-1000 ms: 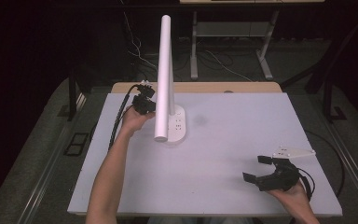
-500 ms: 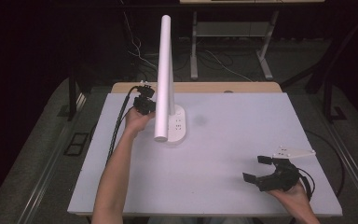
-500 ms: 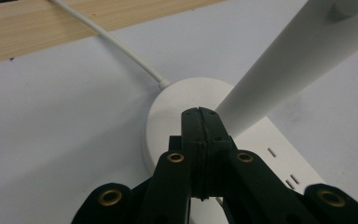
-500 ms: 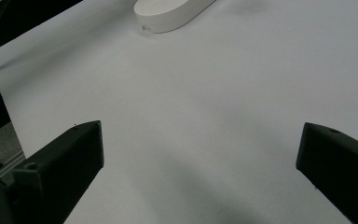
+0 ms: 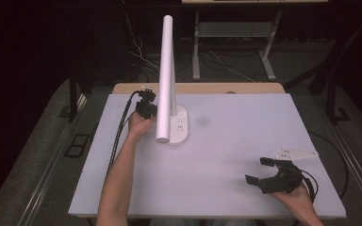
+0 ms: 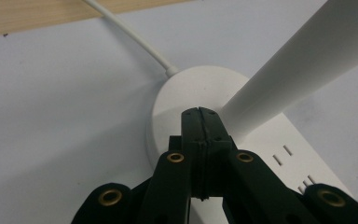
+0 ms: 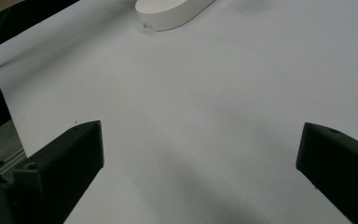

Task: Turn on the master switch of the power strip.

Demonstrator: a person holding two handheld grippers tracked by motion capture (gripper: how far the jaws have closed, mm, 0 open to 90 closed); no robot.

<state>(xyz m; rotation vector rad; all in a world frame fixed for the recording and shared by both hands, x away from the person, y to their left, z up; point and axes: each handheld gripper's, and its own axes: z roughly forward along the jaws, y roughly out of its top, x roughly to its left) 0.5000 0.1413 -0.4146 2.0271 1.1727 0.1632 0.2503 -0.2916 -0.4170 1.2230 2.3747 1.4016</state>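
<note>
White lamp (image 5: pixel 167 84) upright; left hand-held gripper (image 6: pixel 200 122) closed against base.

White desk lamp (image 5: pixel 169 84), oval base, far-left on table (image 5: pixel 226 155)

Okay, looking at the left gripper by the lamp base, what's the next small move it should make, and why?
Probably press the left gripper gently down onto the lamp base. Its jaws are shut with the tips over the base's top beside the white tube, which suggests poking a touch control there, though no button is visible. The right gripper is open and far off, so it looks idle.
</note>
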